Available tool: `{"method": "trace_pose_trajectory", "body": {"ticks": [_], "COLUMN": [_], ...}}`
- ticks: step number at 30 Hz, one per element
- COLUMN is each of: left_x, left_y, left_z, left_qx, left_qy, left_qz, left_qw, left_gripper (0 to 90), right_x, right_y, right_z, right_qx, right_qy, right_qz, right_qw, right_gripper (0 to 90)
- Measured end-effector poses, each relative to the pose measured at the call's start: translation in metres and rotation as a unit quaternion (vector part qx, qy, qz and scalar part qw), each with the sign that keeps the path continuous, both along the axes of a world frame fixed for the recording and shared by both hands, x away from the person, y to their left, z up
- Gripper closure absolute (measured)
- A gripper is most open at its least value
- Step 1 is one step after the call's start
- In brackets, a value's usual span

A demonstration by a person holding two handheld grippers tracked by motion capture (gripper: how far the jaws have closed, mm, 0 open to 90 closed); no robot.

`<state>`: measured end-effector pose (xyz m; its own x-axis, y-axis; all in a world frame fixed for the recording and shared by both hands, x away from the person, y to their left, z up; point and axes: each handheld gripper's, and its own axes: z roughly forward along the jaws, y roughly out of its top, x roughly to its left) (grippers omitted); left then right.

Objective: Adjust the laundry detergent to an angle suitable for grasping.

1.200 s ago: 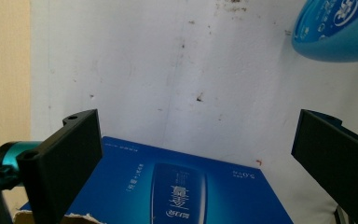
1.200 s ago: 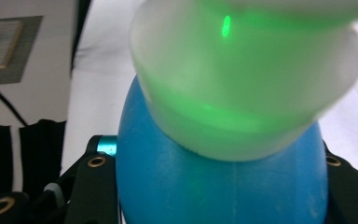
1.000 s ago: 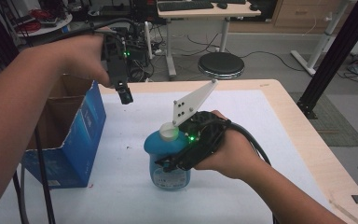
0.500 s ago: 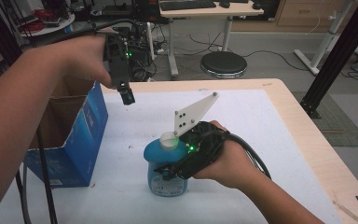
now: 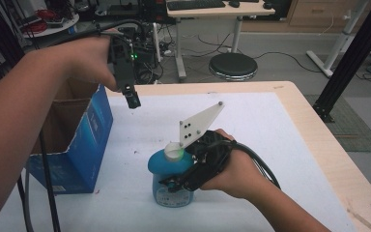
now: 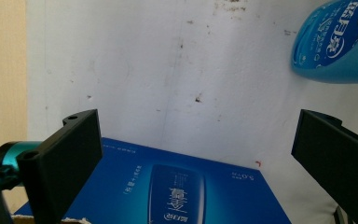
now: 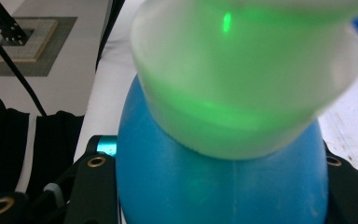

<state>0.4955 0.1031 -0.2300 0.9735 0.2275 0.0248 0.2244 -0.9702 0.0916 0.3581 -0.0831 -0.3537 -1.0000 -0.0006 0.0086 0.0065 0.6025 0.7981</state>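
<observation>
Left gripper [image 5: 131,99] hangs above the blue box [image 5: 84,140], jaws spread wide, nothing between them (box lid sits just below them in its own view). Right gripper [image 5: 186,180] is clamped on the blue bottle [image 5: 171,181], which stands on the white table cover [image 5: 270,130] with its white cap [image 5: 175,151] just above the jaws. Risk: smooth rounded body, so a tilt could let it slide out. Versus half a second ago: bottle barely shifted, left arm unchanged.
</observation>
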Motion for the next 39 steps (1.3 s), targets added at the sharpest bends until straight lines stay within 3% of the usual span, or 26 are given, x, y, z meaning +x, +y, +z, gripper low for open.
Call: {"method": "trace_pose_trajectory", "body": {"ticks": [29,39], "left_x": [0.0014,0.0020], "left_y": [0.0020,0.0015], "left_z": [-0.0011,-0.0012], "left_qx": [0.004,0.005], "left_qy": [0.000,0.000], "left_qz": [0.006,0.005], "left_qw": [1.0000,1.0000], "left_gripper": [1.7,1.8], "right_x": [0.0023,0.0007], "right_y": [-0.0030,-0.0056], "right_z": [0.0016,0.0050], "right_qx": [0.020,0.027], "right_qy": [0.018,0.024], "right_qz": [-0.003,-0.001], "right_qw": [0.9996,0.9993], "right_gripper": [36.6,29.5]}}
